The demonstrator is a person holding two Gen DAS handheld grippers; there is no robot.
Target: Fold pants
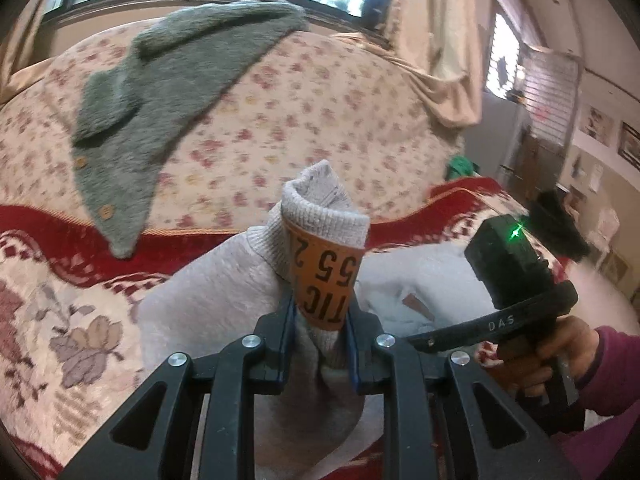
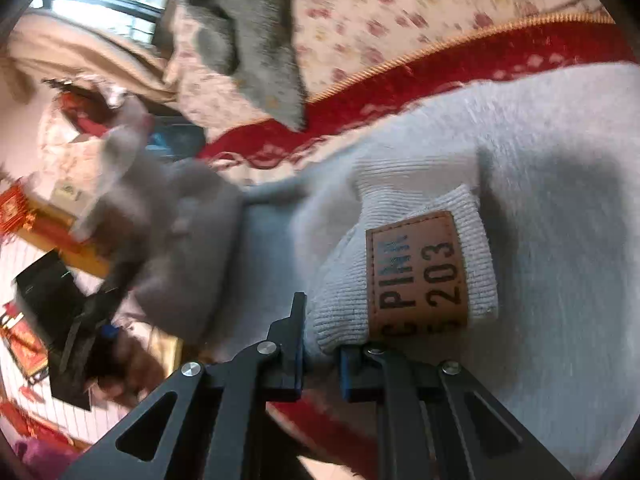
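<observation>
Light grey fleece pants [image 1: 224, 288] lie over a red and cream patterned bed cover. My left gripper [image 1: 320, 312] is shut on the ribbed waistband [image 1: 332, 220], which stands up between the fingers with an orange label [image 1: 324, 280] showing. My right gripper [image 2: 322, 352] is shut on another part of the ribbed waistband [image 2: 424, 208], beside a brown leather label [image 2: 416, 276]. The right gripper's body [image 1: 516, 272], held by a hand, shows at the right of the left wrist view. The left gripper [image 2: 72, 320] shows blurred at the left of the right wrist view.
A grey-green knitted cardigan [image 1: 168, 92] lies on the floral sheet [image 1: 320, 112] behind the pants, also in the right wrist view [image 2: 256, 40]. A window and cream curtains [image 1: 432, 40] stand beyond. A red cover border [image 1: 60, 232] crosses the bed.
</observation>
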